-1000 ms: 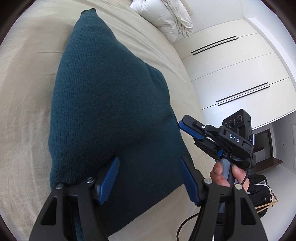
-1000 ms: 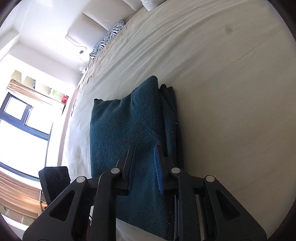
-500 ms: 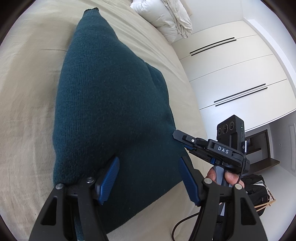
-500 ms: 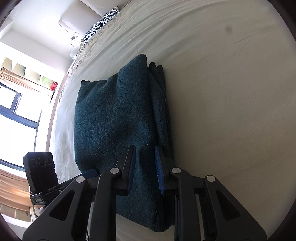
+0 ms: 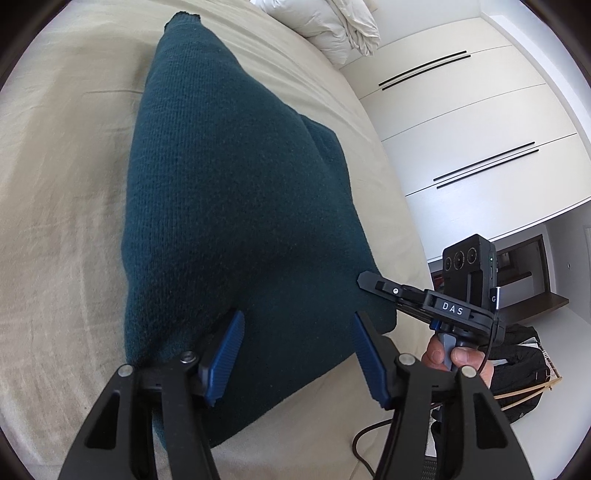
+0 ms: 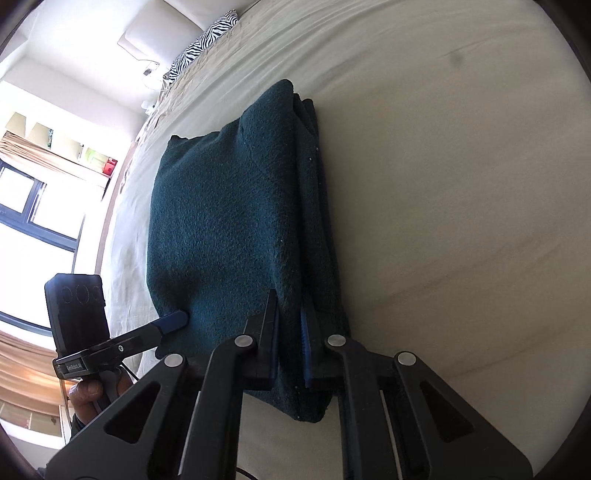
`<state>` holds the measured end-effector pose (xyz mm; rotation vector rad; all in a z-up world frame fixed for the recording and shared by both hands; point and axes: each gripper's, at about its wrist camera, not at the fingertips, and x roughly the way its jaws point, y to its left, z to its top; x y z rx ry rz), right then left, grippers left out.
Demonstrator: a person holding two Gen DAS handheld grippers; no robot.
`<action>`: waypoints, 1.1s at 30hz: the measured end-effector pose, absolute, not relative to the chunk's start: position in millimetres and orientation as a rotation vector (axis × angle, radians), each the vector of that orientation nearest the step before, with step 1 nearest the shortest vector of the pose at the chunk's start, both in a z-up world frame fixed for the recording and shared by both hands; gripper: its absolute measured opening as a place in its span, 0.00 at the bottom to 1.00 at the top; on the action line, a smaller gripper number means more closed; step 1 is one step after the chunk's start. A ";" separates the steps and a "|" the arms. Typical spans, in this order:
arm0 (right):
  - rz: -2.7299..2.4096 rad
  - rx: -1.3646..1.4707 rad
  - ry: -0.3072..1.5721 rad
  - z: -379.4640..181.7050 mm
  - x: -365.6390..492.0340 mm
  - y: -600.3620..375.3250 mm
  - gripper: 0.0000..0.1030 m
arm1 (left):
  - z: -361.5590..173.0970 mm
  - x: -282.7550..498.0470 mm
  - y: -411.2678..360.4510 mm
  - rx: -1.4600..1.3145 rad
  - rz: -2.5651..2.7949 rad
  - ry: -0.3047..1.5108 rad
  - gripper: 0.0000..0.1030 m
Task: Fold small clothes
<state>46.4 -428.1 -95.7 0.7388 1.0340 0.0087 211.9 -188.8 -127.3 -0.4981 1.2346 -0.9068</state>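
So over the last second the left gripper (image 5: 295,354) hasn't really changed: its jaws are spread wide with nothing between them, hovering over the near edge of the sweater (image 5: 229,206). What did change is the right gripper (image 6: 290,332). A second ago its nose was lifted off to the side, and now it has dropped down and is touching the sweater's near right corner. Its jaws are nearly together, and in its own view the folded right edge of the knit sits between the fingers, so it looks pinched, though I can't tell how firmly. My read: the folds are mostly done and this is either a tidy-up or the start of one more fold.

Count, left to right: one sweater, lying flat on the bed (image 6: 461,184) straight ahead of both grippers, two grippers, and one pillow pile (image 5: 325,26) well beyond the sweater.
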 end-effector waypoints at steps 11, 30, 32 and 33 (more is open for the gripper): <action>0.041 0.813 0.988 -101.3 41.8 -435.4 0.10 | -125.6 205.2 -186.0 -0.534 -0.891 1.220 0.62; 0.174 0.974 0.841 -71.7 166.1 -442.7 0.18 | -103.4 318.5 -198.7 -0.506 -0.772 1.103 0.66; 0.155 1.003 0.878 -90.0 179.9 -449.0 0.18 | -109.2 325.3 -201.5 -0.488 -0.766 1.108 0.62; 0.137 0.997 0.903 -98.7 184.6 -451.7 0.18 | -110.5 325.8 -202.9 -0.468 -0.775 1.112 0.62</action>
